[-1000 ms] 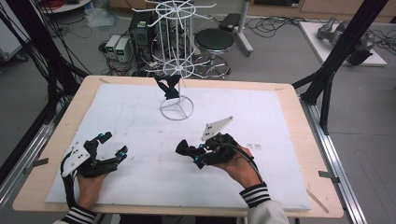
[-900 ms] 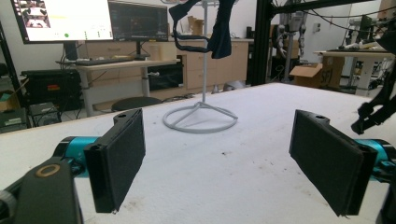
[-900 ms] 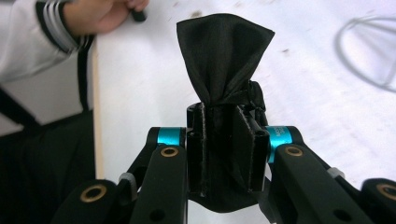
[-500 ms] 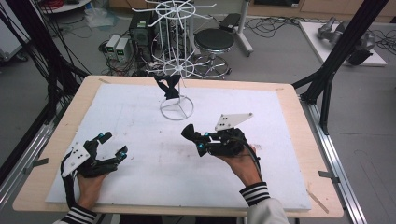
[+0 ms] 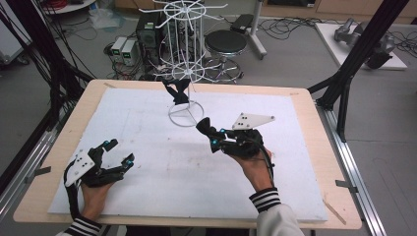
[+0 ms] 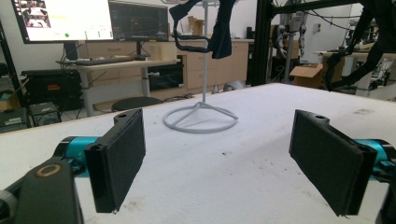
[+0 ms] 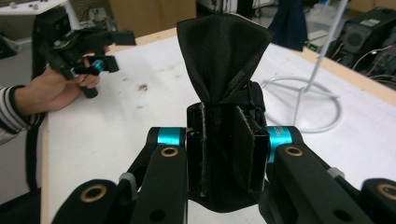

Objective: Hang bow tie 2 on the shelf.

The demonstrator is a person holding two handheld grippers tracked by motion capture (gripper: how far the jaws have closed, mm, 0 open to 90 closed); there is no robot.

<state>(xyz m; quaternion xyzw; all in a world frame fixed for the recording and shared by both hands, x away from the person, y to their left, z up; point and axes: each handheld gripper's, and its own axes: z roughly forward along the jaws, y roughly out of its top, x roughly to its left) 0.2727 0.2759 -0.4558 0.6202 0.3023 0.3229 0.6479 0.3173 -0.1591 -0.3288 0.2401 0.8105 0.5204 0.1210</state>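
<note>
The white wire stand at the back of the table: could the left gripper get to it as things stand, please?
Probably yes: the left gripper is open and holds nothing, and bare white table lies between it and the wire stand.

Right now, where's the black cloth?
Pinched in the right claw, the black cloth fans up above the jaws. In the high view it is raised over the white mat, right of centre, near the white wire stand.
</note>
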